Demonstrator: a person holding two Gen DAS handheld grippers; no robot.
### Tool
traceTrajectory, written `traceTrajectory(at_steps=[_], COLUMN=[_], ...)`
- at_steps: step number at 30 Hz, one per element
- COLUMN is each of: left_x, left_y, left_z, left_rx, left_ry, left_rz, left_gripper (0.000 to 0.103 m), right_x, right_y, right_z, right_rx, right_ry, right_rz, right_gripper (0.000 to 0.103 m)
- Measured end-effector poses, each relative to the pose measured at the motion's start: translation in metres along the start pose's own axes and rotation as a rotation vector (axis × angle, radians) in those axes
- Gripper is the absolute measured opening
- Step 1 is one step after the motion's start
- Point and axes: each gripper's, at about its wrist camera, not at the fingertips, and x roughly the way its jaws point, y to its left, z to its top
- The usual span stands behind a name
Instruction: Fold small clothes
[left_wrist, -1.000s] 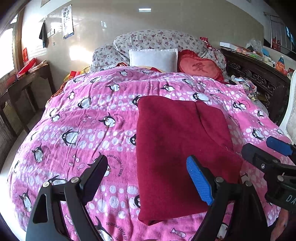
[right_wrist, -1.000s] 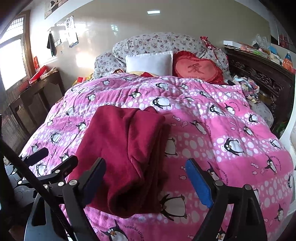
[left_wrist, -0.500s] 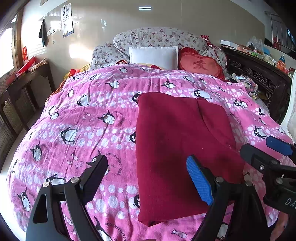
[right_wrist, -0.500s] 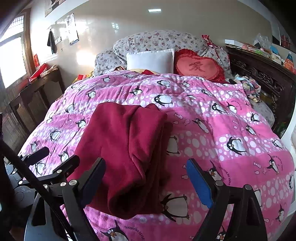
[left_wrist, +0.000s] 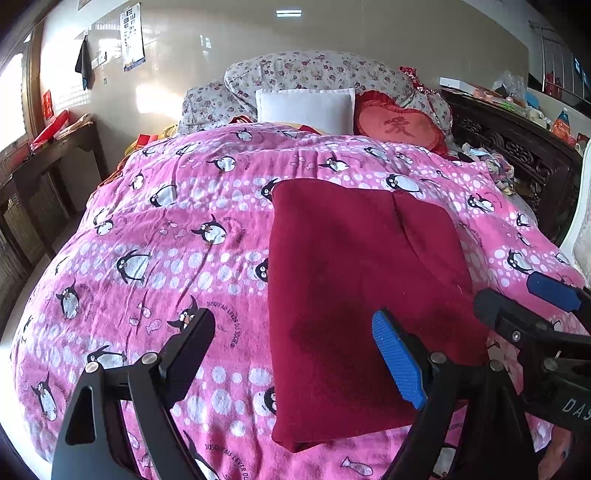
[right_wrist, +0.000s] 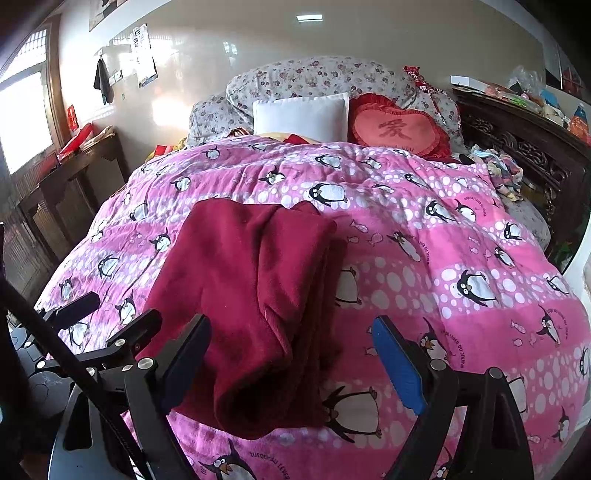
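Bed (left_wrist: 221, 236) under pink penguin quilt.

My left wrist camera sat low at the foot of the bed, tilted down and forward along the pink quilt (left_wrist: 155, 236) toward the pillows (left_wrist: 306, 107). The red cloth (left_wrist: 351, 280) lay near, right of centre. My right wrist camera looked the same way from further right, with the red cloth (right_wrist: 243, 295) left of centre. Both views shared quilt, cloth, pillows and back wall. Each caught the other's claw at its edge: right claw (left_wrist: 524, 299), left claw (right_wrist: 110, 314).
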Motion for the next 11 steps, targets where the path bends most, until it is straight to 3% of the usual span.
traceTrajectory(at_steps=[11], left_x=[0.002], left_y=[0.022], left_z=[0.005], left_rx=[0.006], left_ry=[-0.016], left_rz=[-0.012], left_gripper=[0.087], right_x=[0.002], right_y=[-0.006], right_z=[0.001], right_rx=[-0.014], right_ry=[-0.007], right_rz=[-0.004], right_gripper=[0.092])
